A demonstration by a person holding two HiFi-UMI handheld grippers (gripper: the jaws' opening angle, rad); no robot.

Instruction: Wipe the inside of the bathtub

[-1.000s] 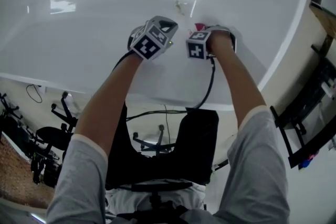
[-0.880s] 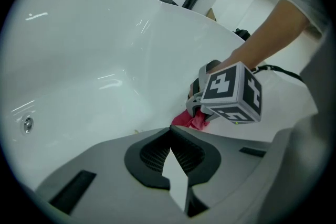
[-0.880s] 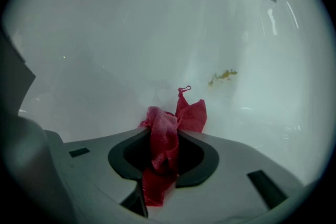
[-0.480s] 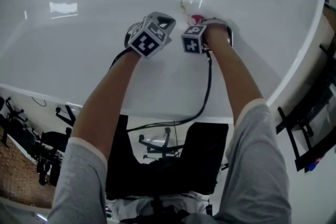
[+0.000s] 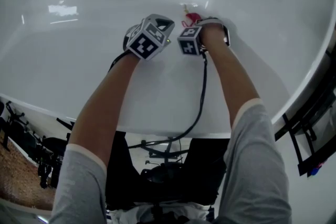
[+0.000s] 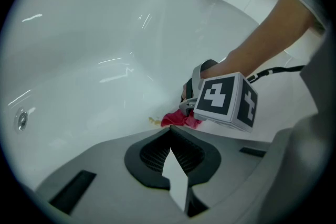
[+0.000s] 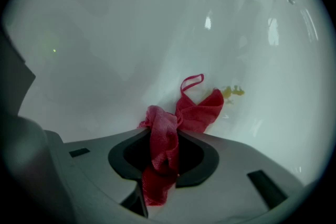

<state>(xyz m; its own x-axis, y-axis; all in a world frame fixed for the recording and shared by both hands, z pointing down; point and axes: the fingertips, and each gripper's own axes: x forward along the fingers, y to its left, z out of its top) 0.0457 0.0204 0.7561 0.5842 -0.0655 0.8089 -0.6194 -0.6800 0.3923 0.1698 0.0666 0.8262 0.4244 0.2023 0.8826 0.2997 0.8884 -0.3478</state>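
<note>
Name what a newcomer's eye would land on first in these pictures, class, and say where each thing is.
The red cloth stands out most, pinched in the right gripper against the white bathtub wall. Just beyond it a small yellow smear marks the tub. The left gripper hangs beside it, shut and empty.

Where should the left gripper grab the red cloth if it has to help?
Likely the free flap of the red cloth, lying on the tub wall past the right gripper, coming from the left side; the bunched middle is already pinched there.
</note>
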